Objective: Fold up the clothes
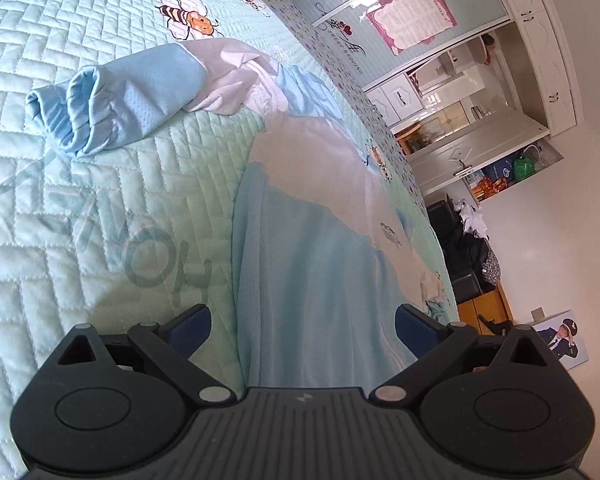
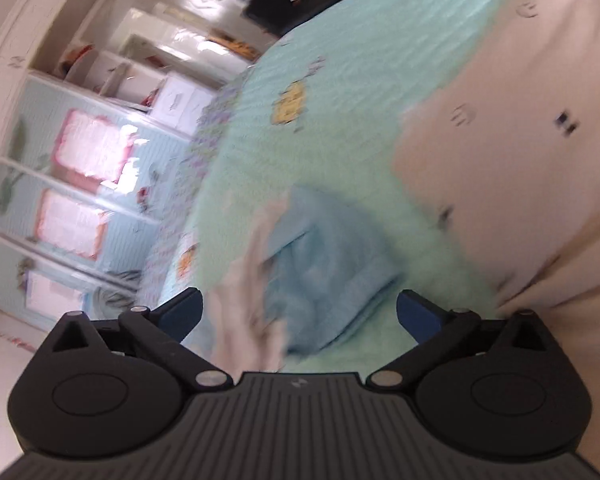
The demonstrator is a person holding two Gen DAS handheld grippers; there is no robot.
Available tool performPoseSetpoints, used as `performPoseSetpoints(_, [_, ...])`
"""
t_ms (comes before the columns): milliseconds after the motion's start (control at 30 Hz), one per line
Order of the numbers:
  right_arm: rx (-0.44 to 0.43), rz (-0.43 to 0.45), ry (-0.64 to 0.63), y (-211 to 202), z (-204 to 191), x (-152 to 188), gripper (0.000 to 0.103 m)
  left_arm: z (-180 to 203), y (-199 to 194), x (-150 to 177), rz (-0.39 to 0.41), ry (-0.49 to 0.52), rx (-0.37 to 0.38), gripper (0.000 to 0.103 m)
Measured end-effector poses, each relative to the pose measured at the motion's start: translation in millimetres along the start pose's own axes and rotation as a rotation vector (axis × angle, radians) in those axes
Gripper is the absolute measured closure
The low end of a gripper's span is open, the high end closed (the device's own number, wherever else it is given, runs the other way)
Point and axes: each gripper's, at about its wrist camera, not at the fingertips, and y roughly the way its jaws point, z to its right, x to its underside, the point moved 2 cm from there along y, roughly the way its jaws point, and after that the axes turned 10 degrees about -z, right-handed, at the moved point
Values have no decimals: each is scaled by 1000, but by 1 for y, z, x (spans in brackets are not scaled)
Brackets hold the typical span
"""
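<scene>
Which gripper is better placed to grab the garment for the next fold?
Left, probably. The left gripper is open directly over the blue-and-white garment, sharp view. The right gripper is open too, but its view is motion-blurred.

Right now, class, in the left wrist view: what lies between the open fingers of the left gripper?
The left gripper stands open, and the light blue garment lies spread on the quilted bedspread between its fingers.

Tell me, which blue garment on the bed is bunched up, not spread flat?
The blue-and-white garment farther from the left gripper; the near blue garment lies flat.
</scene>
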Motion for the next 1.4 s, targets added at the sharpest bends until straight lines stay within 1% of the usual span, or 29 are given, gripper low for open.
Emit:
performPoseSetpoints(33, [-34,-3,-15,-1,-1,3,1,-1,1,-2,2,-3,2,4])
performPoseSetpoints(67, [-48,-2,-25,-1,-1,5,1,-2,3,-3,2,-7,5,4])
performPoseSetpoints(100, [-28,10,-26,0,1,4,1,-2,4,-5,2,-9,8,4])
performPoseSetpoints(167, [-6,1,-5,5,12,0,9,-2,6,-6,1,-6,14,4])
performPoseSetpoints(200, [-15,-16,24,7,19,-3,15,-3,6,-6,0,-4,18,4])
performPoseSetpoints(233, [-33,-19,49,6,26,-4,16,-4,6,-6,0,-4,22,4])
performPoseSetpoints(300, [-58,-13,53,5,29,-5,15,-6,8,-6,-1,-9,28,3])
performPoseSetpoints(333, [-59,-15,43,8,27,-7,12,-7,10,-7,-1,-9,29,3])
performPoseSetpoints(467, [-58,19,22,17,17,-14,11,-4,12,-6,0,15,25,2])
performPoseSetpoints(500, [-63,29,21,19,15,-16,12,-3,12,-5,0,24,22,2])
performPoseSetpoints(567, [-78,33,-35,24,5,-20,33,-1,11,-5,-1,35,19,2])
performPoseSetpoints(600, [-69,25,-84,26,-1,-23,67,-1,11,-6,-2,34,18,2])
performPoseSetpoints(633, [-21,8,-147,29,-8,-26,95,-2,12,-6,-3,33,17,2])
performPoseSetpoints(700, [86,7,-235,29,-19,-33,97,-3,13,-8,-3,28,14,2])
performPoseSetpoints(767, [164,16,-312,26,-28,-44,97,-3,14,-10,-3,27,7,2])
performPoseSetpoints(867, [266,18,-469,17,-41,-69,97,0,15,-12,-11,28,-9,2])
performPoseSetpoints(967, [348,4,-636,5,-54,-112,97,3,15,-14,-18,24,-31,2])
performPoseSetpoints(1033, [387,39,-743,-2,-66,-153,97,4,17,-14,-16,10,-50,2])
performPoseSetpoints(1067, [397,64,-763,-7,-70,-175,97,4,18,-15,-16,3,-60,2])
performPoseSetpoints(1133, [406,91,-743,-14,-69,-220,97,6,20,-17,-13,-4,-81,2])
performPoseSetpoints(1167, [404,79,-723,-13,-62,-240,97,8,22,-18,-12,-8,-92,2])
performPoseSetpoints(1233, [427,76,-686,-8,-38,-272,96,10,24,-21,-10,-16,-114,2])
performPoseSetpoints(1300, [406,23,-611,1,-8,-295,96,12,27,-23,-8,-24,-135,2])
performPoseSetpoints(1333, [408,-18,-571,9,8,-302,95,13,28,-24,-7,-28,-145,2])
performPoseSetpoints(1367, [412,-67,-538,19,23,-305,93,14,28,-25,-4,-32,-152,2])
performPoseSetpoints(1400, [408,-97,-518,26,35,-304,85,14,28,-26,-2,-37,-160,2])
